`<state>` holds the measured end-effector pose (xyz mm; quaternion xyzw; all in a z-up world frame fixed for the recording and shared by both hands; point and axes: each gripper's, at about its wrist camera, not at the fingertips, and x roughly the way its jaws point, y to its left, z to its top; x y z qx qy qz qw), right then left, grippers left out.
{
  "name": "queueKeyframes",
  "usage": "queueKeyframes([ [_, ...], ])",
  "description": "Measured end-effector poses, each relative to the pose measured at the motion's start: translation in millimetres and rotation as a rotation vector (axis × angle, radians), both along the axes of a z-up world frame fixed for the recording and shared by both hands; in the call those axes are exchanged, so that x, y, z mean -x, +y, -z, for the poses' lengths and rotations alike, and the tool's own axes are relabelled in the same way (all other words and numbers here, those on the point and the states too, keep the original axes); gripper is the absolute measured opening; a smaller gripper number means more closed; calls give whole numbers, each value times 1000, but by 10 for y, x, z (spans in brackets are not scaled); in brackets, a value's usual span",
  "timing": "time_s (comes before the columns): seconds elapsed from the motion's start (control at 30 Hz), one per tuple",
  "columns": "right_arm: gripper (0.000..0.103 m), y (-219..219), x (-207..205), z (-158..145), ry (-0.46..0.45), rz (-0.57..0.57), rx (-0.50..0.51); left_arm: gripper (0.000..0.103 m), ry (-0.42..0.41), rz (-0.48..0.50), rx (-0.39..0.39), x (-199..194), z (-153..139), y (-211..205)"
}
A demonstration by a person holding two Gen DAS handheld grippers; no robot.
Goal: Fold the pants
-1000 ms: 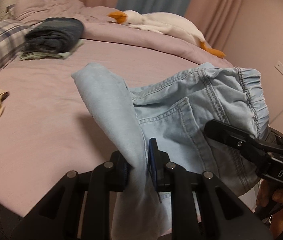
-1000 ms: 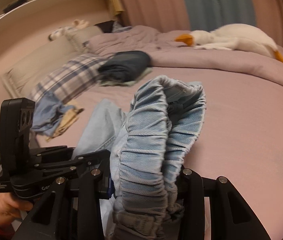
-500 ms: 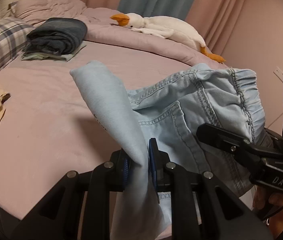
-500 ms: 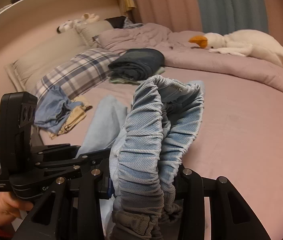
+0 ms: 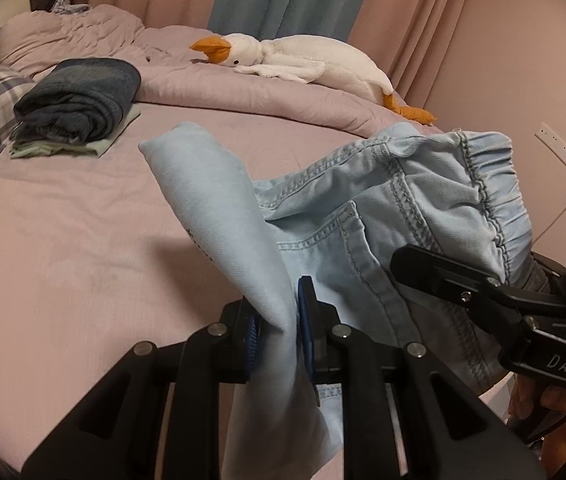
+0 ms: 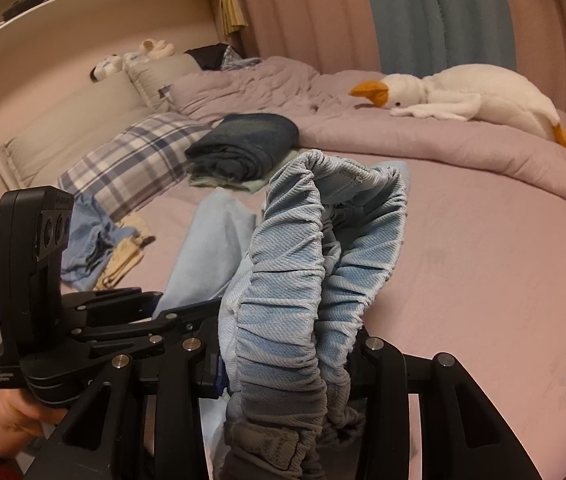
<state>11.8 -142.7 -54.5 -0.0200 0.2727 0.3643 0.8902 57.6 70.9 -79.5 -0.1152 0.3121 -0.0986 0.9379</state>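
Above bed point(image 5: 83, 240), pants point(image 5: 363, 216) pinched in both tools.

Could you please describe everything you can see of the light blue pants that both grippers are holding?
The light blue pants look like soft, pale denim with an elasticated, gathered waistband, a stitched back pocket and darker seam lines. They are held up above the pink bed, bunched and draped rather than flat. The left gripper pinches a fold of a leg; the right gripper clamps the bunched waistband. Fabric hangs below both.
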Motion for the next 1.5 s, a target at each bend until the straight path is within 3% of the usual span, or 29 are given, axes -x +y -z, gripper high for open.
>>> queueKeyframes([
  [0.9,42,278,-736,-124,-43,62,11,17,-18,12,-30,-1005,-121,221],
  [1.5,42,366,-965,-53,-17,94,28,17,5,19,-31,-1295,-5,158],
])
